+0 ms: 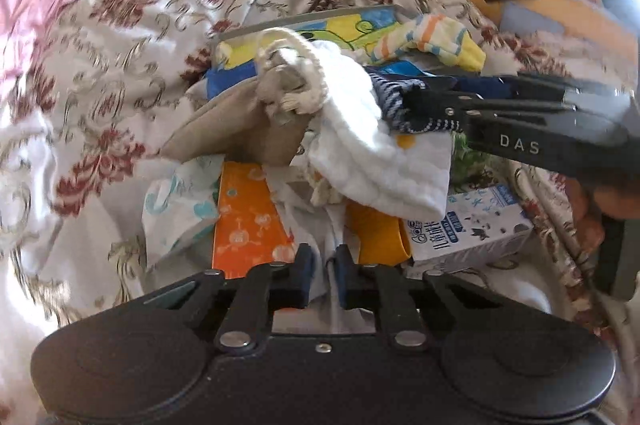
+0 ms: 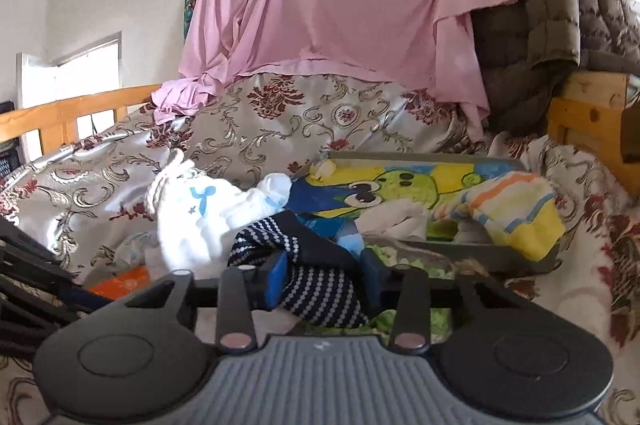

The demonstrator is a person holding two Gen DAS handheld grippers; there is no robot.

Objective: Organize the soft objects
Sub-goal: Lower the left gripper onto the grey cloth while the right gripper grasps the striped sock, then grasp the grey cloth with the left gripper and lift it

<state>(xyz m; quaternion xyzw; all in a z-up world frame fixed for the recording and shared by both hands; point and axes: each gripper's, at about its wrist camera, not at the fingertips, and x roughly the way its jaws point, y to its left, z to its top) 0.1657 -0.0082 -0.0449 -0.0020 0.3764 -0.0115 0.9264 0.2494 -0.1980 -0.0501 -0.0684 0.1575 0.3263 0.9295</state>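
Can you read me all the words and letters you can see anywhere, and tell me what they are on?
"DAS": white letters on the black right gripper, seen from the left wrist view.
White and blue carton: it has printed characters and a blue label, too blurred to read.
Orange box: only patterns, no readable words.
Cartoon picture board: a drawing, no readable words.

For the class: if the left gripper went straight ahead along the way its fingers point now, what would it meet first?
The left gripper already pinches a white cloth. Going straight on, it would probably run into the white quilted cloth draped over the beige pouch, though depth is hard to judge.
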